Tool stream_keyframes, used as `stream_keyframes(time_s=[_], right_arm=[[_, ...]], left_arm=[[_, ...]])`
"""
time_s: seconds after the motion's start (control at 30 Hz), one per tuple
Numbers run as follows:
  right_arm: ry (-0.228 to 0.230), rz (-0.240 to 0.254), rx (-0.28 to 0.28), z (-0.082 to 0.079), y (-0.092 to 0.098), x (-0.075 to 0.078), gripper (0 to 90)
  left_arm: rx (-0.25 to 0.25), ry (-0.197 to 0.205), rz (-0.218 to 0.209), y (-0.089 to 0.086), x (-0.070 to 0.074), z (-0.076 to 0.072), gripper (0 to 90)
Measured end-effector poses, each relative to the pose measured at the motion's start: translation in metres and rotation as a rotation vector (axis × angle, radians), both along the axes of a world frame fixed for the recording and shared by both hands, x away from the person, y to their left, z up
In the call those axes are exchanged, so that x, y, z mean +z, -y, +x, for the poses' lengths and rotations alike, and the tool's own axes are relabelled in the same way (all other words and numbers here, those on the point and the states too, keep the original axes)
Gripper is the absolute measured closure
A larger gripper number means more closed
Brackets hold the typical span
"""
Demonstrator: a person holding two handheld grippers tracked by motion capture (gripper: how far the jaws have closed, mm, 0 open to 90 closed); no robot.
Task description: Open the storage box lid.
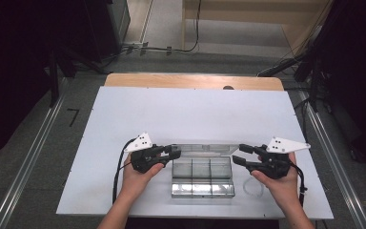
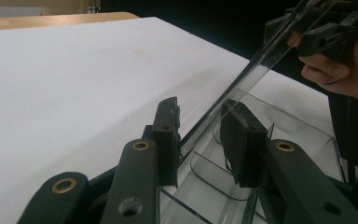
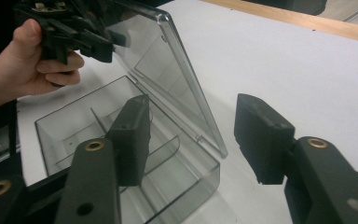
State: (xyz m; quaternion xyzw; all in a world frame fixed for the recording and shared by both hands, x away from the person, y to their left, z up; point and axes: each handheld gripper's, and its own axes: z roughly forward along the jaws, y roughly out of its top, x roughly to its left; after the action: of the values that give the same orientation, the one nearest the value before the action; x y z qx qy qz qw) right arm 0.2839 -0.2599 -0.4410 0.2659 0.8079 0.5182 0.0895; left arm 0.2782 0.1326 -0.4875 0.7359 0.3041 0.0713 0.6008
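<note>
A clear plastic compartment box [image 1: 201, 190] sits near the table's front edge with its lid [image 1: 205, 148] raised on the far side. My left gripper [image 1: 176, 151] is at the lid's left end. In the left gripper view the lid [image 2: 261, 60] runs slantwise between my jaws [image 2: 200, 112], against one pad with a gap to the other. My right gripper [image 1: 238, 153] stands open at the lid's right end. In the right gripper view the lid's near corner [image 3: 216, 144] lies between the spread jaws [image 3: 192, 100], apart from both pads. The box's dividers [image 3: 158, 144] show below.
The box rests on a white tabletop [image 1: 181, 109] with a wooden strip [image 1: 190, 81] along its far edge. A small clear object [image 1: 255, 188] lies on the table beside my right hand. Dark stands and cables flank the table on the floor.
</note>
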Motion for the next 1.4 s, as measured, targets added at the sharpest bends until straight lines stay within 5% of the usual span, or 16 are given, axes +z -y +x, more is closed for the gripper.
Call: stream_keyframes(time_s=[0.27,0.6,0.8,0.97,1.4], right_arm=[[0.011,0.019,0.009,0.020,-0.015,-0.003,53.4],[-0.012,0.067,-0.027,0.027,-0.013,-0.028,70.4],[-0.011,0.080,-0.066,0.025,-0.014,-0.031,73.8],[0.001,0.078,-0.089,0.024,-0.014,-0.031,76.4],[-0.086,0.109,-0.110,0.033,0.000,-0.033,77.9]], left_arm=[[0.016,-0.016,-0.027,-0.001,-0.002,0.007,71.0],[0.033,-0.049,-0.033,-0.001,-0.006,0.010,72.8],[0.050,-0.101,-0.040,-0.002,-0.011,0.013,74.5],[0.067,-0.102,-0.035,0.000,-0.011,0.013,76.6],[0.082,-0.141,-0.059,0.014,-0.015,0.017,79.6]])
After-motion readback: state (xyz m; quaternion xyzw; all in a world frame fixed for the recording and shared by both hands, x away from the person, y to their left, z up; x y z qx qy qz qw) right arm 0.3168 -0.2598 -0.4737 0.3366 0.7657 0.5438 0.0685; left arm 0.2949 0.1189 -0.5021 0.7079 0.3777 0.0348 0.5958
